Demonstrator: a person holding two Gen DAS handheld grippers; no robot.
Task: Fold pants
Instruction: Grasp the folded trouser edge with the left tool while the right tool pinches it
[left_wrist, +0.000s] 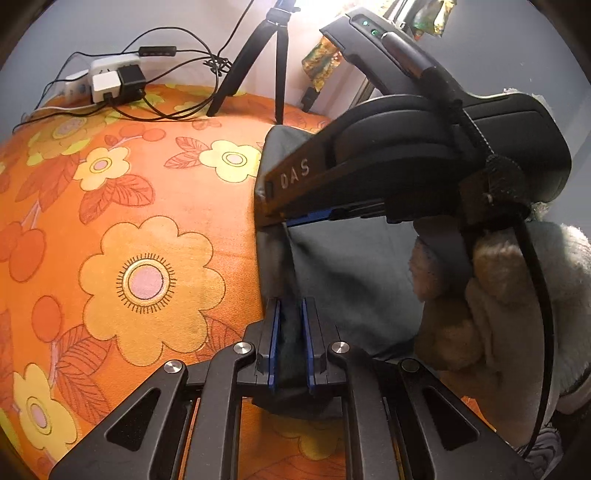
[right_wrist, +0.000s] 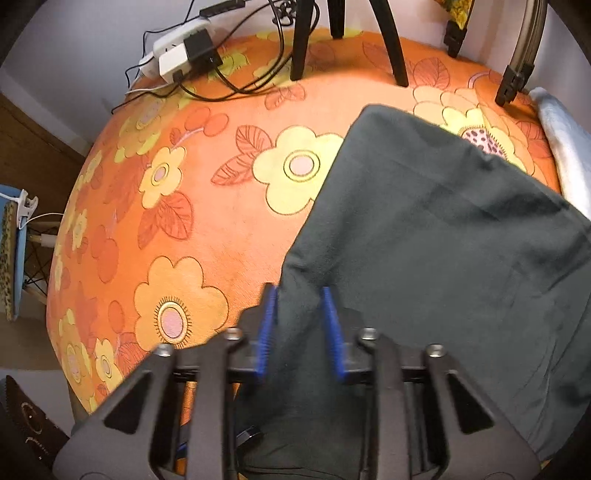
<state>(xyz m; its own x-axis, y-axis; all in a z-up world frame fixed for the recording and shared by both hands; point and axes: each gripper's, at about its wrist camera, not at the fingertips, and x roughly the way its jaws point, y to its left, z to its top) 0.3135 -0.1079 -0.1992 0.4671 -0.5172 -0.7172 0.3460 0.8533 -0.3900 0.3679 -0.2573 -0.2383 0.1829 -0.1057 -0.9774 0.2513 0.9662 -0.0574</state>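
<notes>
Covering the whole work surface is an orange plush cloth printed with yellow flowers (right_wrist: 192, 206), spread over a table that stands against a pale grey wall. At the far edge lie a white power strip with black and white plug adapters (right_wrist: 183, 51) and a tangle of thin black cables (left_wrist: 173, 62), with the legs of a black tripod (left_wrist: 258, 62) standing just beside them. A blue-rimmed stool (right_wrist: 14, 254) stands on the floor off the table's left side.

The dark grey-green soft fabric pants (right_wrist: 443, 240) lie on the right part of the cloth, one corner reaching toward the tripod.

My left gripper (left_wrist: 291, 347) angles down at the pants' left edge. Its blue-padded jaws stand narrow, pressing a dark fold of the fabric between them.

My right gripper (right_wrist: 301, 332) points steeply down over the near left edge of the pants (this view is slightly blurred). Its jaws stand narrow, tilted in toward each other at the tips, with a ridge of the fabric bunched up and pinched between the blue pads. From the left wrist view, its black body crosses above the pants, carried by a hand in a fuzzy beige glove (left_wrist: 491, 295).

No containers are in view.
</notes>
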